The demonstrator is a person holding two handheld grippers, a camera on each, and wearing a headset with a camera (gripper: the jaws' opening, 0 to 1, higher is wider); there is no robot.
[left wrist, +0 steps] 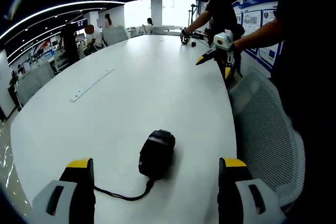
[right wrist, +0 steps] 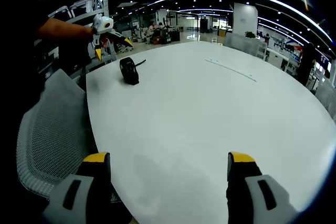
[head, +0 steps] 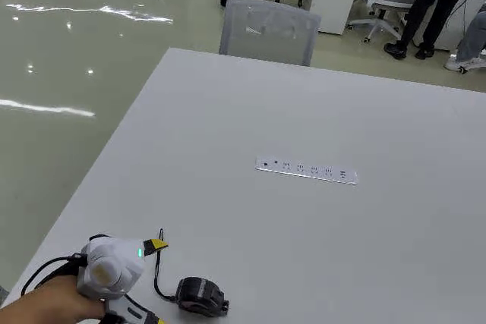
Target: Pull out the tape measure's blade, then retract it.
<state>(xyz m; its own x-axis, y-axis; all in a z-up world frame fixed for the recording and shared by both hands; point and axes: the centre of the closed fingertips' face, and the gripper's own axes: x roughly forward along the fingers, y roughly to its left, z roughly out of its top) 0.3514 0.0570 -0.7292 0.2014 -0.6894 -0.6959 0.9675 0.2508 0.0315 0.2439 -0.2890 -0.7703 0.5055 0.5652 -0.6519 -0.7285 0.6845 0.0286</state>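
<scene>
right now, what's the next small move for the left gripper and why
Probably ease the left gripper forward until its open jaws straddle the tape measure, then close. The tape measure lies untouched on the white table just ahead, centred between those jaws, blade not drawn out. The right gripper, also open, is well away from it.

"What colours am I getting on the tape measure (left wrist: 156,153)?"

"I read black, with a grey patch on top and a black cord. The desk (head: 319,111) under it is plain white."

"And my tools?"

"The left tool (head: 156,281), beside the tape measure, is white with yellow tips and a green light. The right tool (right wrist: 168,158) is grey, also yellow-tipped. Far beyond the tape measure, the chair (head: 269,29) is pale grey."
</scene>
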